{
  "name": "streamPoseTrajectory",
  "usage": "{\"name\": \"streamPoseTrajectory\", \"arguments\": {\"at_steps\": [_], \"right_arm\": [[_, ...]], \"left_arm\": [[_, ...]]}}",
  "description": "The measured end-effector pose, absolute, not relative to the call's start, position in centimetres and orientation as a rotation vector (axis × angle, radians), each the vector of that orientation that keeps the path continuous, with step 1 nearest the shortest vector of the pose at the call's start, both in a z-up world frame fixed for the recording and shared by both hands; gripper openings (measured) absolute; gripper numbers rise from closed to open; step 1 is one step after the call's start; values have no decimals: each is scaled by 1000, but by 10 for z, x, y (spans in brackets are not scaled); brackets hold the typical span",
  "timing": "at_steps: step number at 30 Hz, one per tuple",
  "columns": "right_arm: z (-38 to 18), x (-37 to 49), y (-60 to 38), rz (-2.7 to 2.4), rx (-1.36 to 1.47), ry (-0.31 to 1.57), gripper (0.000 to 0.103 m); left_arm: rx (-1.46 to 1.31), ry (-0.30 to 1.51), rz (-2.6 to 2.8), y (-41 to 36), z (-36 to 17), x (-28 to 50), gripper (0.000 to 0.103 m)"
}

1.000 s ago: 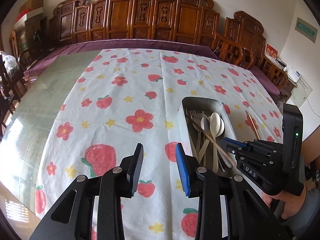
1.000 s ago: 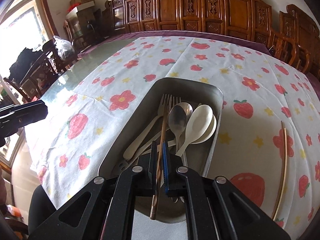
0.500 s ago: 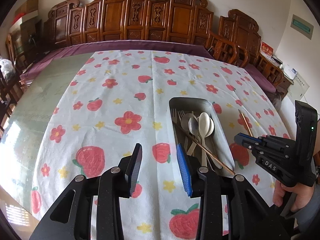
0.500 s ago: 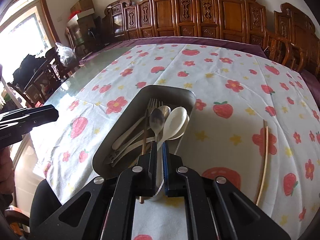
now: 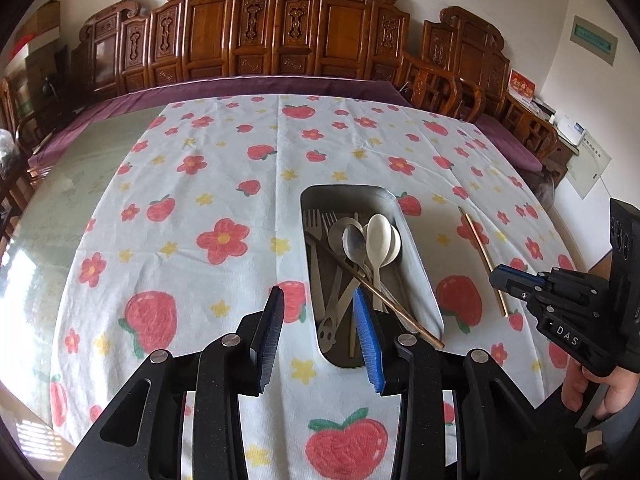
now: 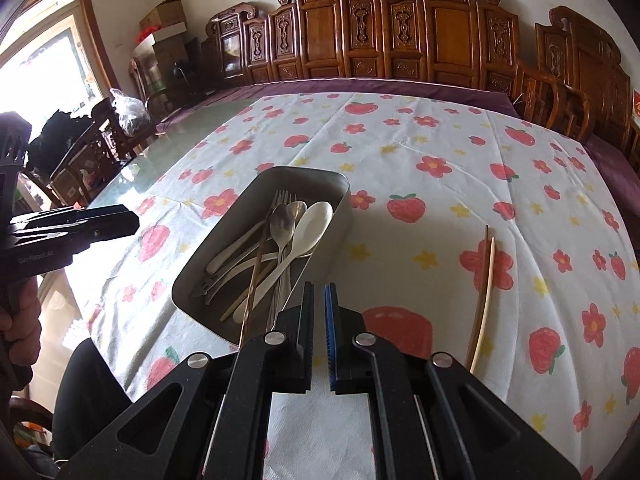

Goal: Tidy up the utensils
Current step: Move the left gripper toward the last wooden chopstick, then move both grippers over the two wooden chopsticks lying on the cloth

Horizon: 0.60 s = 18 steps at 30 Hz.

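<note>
A metal tray (image 5: 418, 258) (image 6: 340, 184) on the strawberry tablecloth holds forks, metal spoons, white spoons (image 5: 378, 236) (image 6: 310, 224) and one brown chopstick (image 5: 372, 288) (image 6: 256, 276) lying across them. A second chopstick (image 5: 482, 258) (image 6: 482, 296) lies on the cloth right of the tray. My left gripper (image 5: 318, 336) is open and empty, just in front of the tray's near left corner. My right gripper (image 6: 318, 334) (image 5: 506, 276) has its jaws nearly together with nothing between them, near the tray's near right corner and the loose chopstick.
The cloth (image 5: 224, 184) covers a glass-topped table (image 5: 72, 184) with a purple runner at the far edge. Carved wooden chairs (image 5: 288, 40) line the far side and right. More chairs and bags (image 6: 80, 136) stand at the left.
The right gripper let go of the chopstick, which now lies in the tray, and drew back to the right toward the loose chopstick. The left gripper pulled back slightly.
</note>
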State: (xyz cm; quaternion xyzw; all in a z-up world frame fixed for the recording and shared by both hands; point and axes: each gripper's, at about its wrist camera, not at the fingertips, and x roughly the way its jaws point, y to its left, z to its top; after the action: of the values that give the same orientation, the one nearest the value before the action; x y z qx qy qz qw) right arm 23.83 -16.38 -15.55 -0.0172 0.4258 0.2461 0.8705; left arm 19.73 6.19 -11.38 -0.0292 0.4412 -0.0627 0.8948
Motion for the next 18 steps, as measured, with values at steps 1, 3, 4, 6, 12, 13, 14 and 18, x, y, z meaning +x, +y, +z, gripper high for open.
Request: {"name": "streamPoseTrajectory", "arguments": {"at_steps": [1,3,4,6,12,13,14,18], "right_arm": [[-155,237,-167,509,-41,888,7],[-157,237,-178,488,-51,886,7],[-159,237,-186,473,-52,887,8],[-163,238,-205,440,-45,890,12],[-184,251,-264,335,-36,922,18],[-188,254,-272,323,-32,930,18],[-192,257,-278,316,-26,937,18],[-207,270,-298,311,4,970,18]], "left_arm": [[-58,915,-133,59,-114,198,34],[-54,917,-142,50,-115,200,34],[-52,917,-146,46,-116,201,34],[-48,918,-158,35,-118,204,34],[-30,925,-203,-6,-128,222,34],[-27,926,-214,-14,-130,225,34],[-22,925,-227,-22,-132,230,36],[-1,916,-264,-54,-139,248,52]]}}
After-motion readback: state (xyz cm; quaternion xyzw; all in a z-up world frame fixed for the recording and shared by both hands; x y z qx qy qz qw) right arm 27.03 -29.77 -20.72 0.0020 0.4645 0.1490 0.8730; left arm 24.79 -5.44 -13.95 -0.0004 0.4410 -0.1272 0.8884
